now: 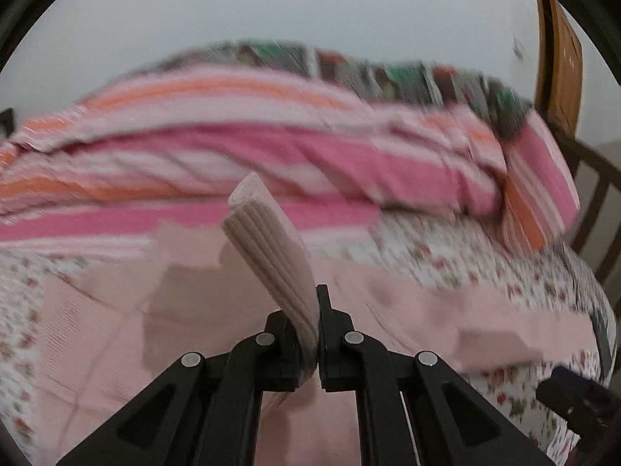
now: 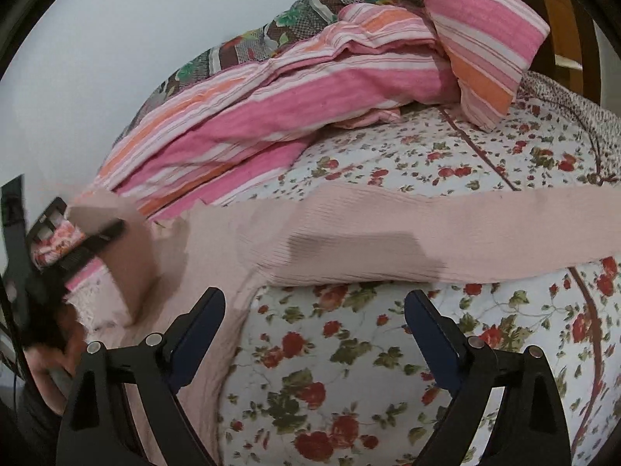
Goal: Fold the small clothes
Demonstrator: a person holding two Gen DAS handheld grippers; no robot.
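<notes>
A pale pink ribbed garment (image 2: 349, 229) lies spread across the flowered bedsheet (image 2: 349, 369). My left gripper (image 1: 316, 334) is shut on a ribbed cuff (image 1: 268, 248) of that garment, and the cuff sticks up from between its fingers; the rest of the pink cloth (image 1: 233, 330) is blurred below. In the right wrist view the left gripper (image 2: 77, 244) shows blurred at the left edge, held by a hand. My right gripper (image 2: 314, 310) stands open just above the sheet, near the garment's lower edge, with nothing between its fingers.
A pink, orange and white striped blanket (image 2: 271, 108) is bunched along the far side of the bed, with a striped pillow (image 2: 485, 39) and a dark flowered quilt (image 2: 271, 31) behind it. A wooden bed frame (image 1: 559, 58) stands at the right. A pale wall rises behind.
</notes>
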